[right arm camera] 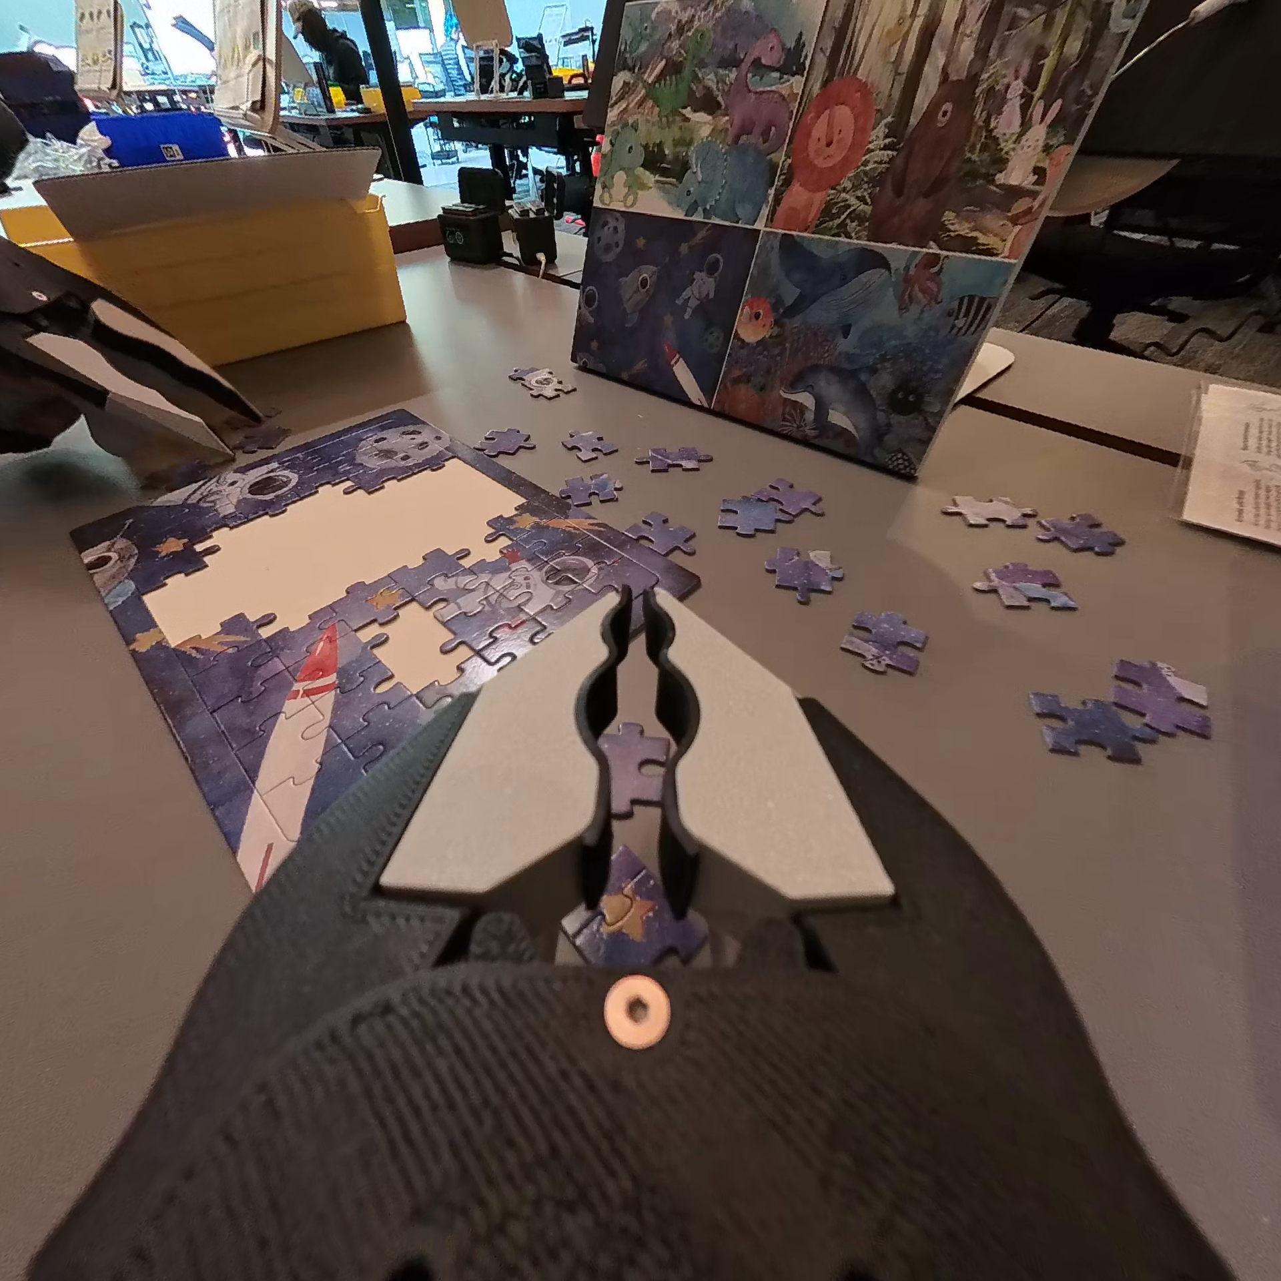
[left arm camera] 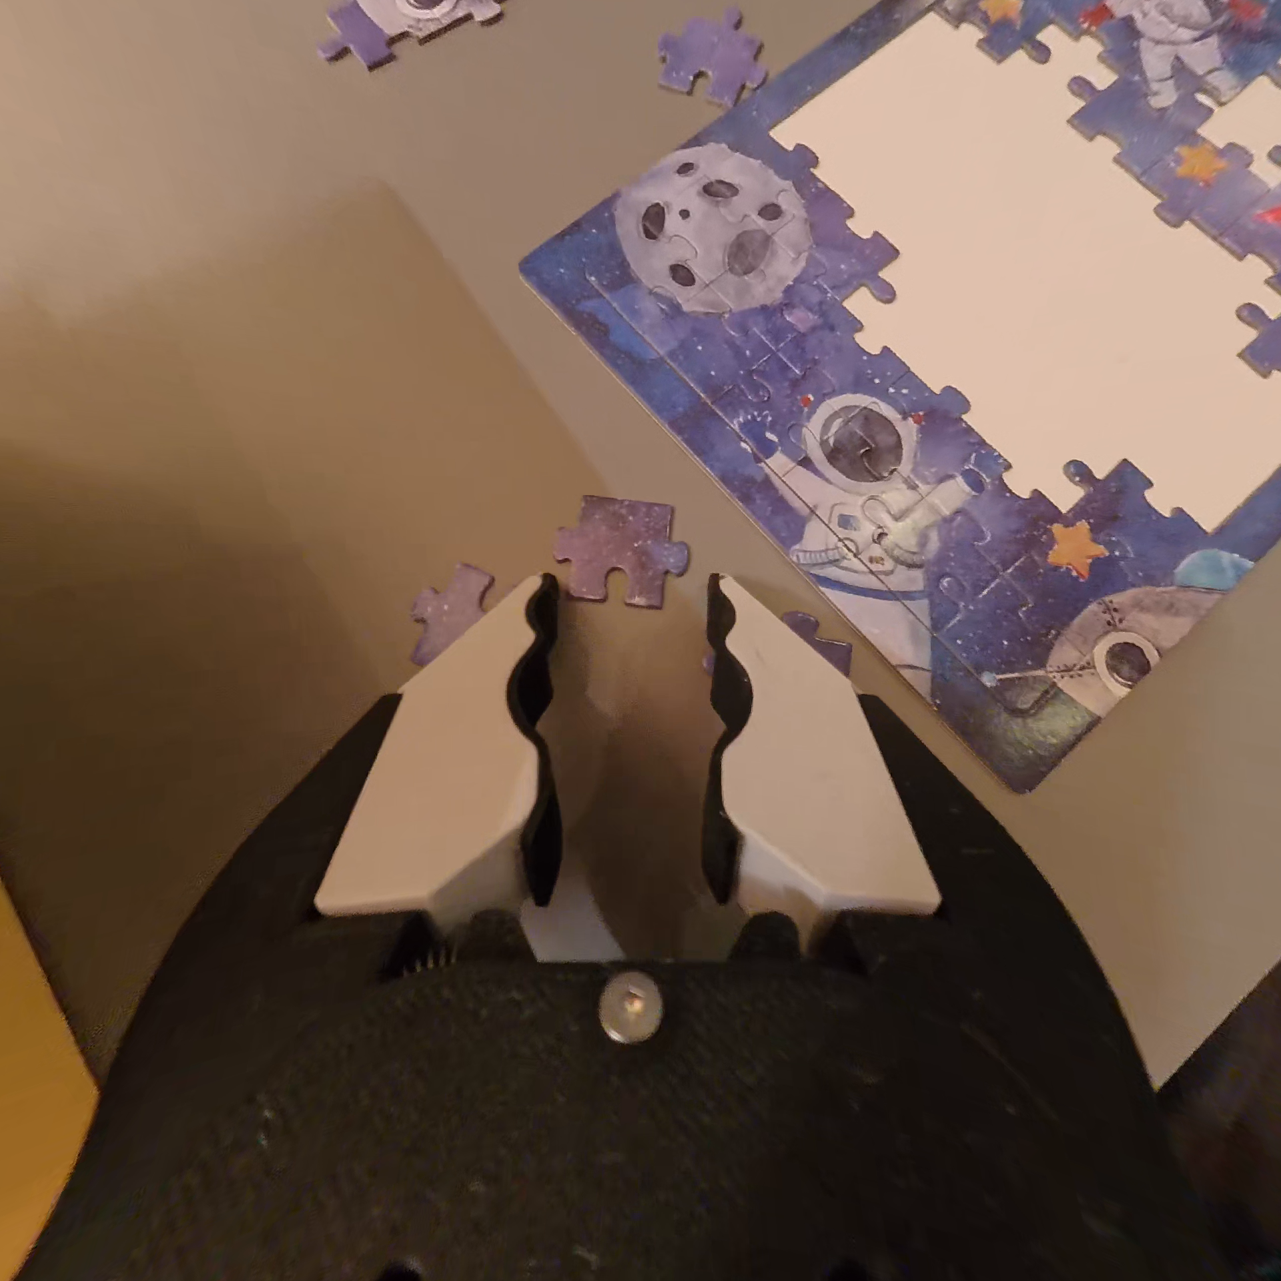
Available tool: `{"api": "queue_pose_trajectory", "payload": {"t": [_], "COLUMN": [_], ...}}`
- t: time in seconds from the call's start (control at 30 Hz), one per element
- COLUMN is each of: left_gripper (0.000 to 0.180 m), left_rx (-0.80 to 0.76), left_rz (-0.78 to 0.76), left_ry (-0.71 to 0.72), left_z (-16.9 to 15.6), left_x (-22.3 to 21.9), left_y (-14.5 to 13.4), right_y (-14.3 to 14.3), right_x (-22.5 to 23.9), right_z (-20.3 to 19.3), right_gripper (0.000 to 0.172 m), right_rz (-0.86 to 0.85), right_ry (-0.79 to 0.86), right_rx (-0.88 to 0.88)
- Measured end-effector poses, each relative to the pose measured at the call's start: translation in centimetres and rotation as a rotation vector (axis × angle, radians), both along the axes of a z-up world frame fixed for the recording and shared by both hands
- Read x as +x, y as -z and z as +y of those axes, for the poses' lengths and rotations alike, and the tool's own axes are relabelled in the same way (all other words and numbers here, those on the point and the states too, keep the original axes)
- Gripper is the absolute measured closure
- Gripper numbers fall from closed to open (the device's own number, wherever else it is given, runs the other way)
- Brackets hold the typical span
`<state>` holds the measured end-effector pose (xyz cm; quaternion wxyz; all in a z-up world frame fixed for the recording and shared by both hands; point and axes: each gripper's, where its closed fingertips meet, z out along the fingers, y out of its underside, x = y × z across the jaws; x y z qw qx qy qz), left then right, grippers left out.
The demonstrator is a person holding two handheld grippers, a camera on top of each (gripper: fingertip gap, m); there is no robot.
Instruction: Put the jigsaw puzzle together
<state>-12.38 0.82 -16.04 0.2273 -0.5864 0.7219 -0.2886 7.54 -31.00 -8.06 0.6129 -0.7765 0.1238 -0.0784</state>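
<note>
The left gripper (left arm camera: 632, 589) hung low over the grey table (left arm camera: 208, 346), its claw spread wide and empty. Just beyond its fingertips lay a loose purple starry puzzle piece (left arm camera: 619, 549), flat on the table and not touched by either pad. A second purple piece (left arm camera: 450, 610) lay just to the left of the left finger, and a third piece (left arm camera: 818, 641) peeked out beside the right finger. The spread looked wide enough to take the starry piece by its edges.

To the right of that gripper sat the space-themed jigsaw puzzle (left arm camera: 762, 430), lying in its board with a large cream area bare in the middle where pieces were missing.

The right gripper (right arm camera: 636, 596) hovered over the near right corner of the same puzzle, its claw nearly pressed together with only a thin slit at the tips and nothing pinched there. Below it, seen through the gap between its fingers, a purple piece (right arm camera: 634, 762) and a piece with a gold star (right arm camera: 627, 908) lay on the table.

Many loose purple pieces (right arm camera: 884, 641) were scattered on the table to the right. At the far side, a puzzle box (right arm camera: 797, 229) showing four pictures stood tilted up, probably as a reference. A yellow box (right arm camera: 229, 291) stood at the far left.
</note>
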Motion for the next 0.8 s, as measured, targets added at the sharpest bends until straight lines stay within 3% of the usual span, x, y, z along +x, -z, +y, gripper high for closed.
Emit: {"api": "queue_pose_trajectory", "payload": {"t": [0.1,0.37,0.73,0.8], "left_gripper": [0.154,0.155,0.155,0.167], "left_rx": [0.010,0.026,0.087,0.063], "left_rz": [0.006,-0.008,-0.147,-0.190], "left_ry": [0.015,0.013,0.007,0.007], "left_z": [0.0,0.1,-1.4,-2.8], "left_x": [-0.3,-0.2,0.9,1.8], "left_y": [0.0,-0.5,-5.1,-6.2], "right_y": [0.0,0.1,0.0,-0.1], "right_x": [0.0,0.0,0.0,0.0], "right_z": [0.0,0.0,0.0,-0.1], "right_gripper": [0.170,0.170,0.171,0.170], "right_rz": [-0.001,-0.003,-0.004,-0.002], "right_ry": [-0.001,-0.001,0.000,0.002], "right_rx": [-0.002,-0.005,0.002,0.010]}}
